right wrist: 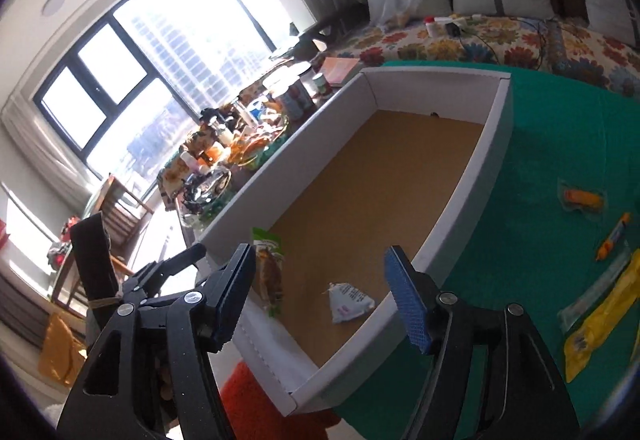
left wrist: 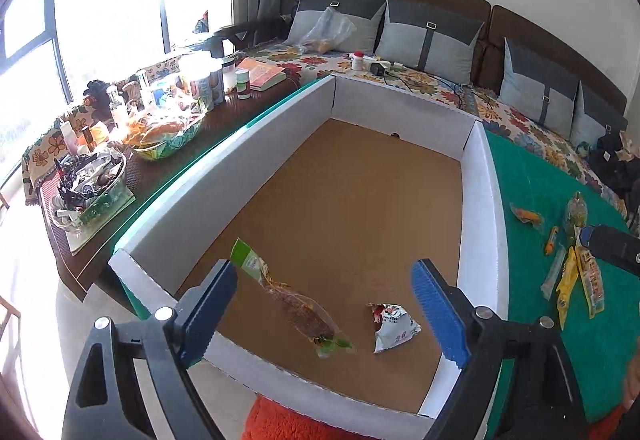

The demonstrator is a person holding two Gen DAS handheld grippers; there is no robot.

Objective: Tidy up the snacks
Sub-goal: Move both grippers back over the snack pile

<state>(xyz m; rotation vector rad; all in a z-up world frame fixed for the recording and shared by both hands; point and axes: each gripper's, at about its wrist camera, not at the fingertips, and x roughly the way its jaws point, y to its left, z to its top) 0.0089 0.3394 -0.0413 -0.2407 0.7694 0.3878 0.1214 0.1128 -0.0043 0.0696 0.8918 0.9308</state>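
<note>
Yellow packet (right wrist: 600, 324): lower end cut by my right view's edge, print unreadable. White pouch (right wrist: 349, 302): lettering blurred. Jars (left wrist: 208, 80) beside the window: washed out by glare, labels illegible. Orange rug (left wrist: 280, 422): mostly hidden behind the box (left wrist: 478, 224).

Left gripper (left wrist: 326, 314) and right gripper (right wrist: 322, 302): black angular frames, silver round screws at the joints, ribbed blue pads (left wrist: 438, 314) lining each finger.
</note>
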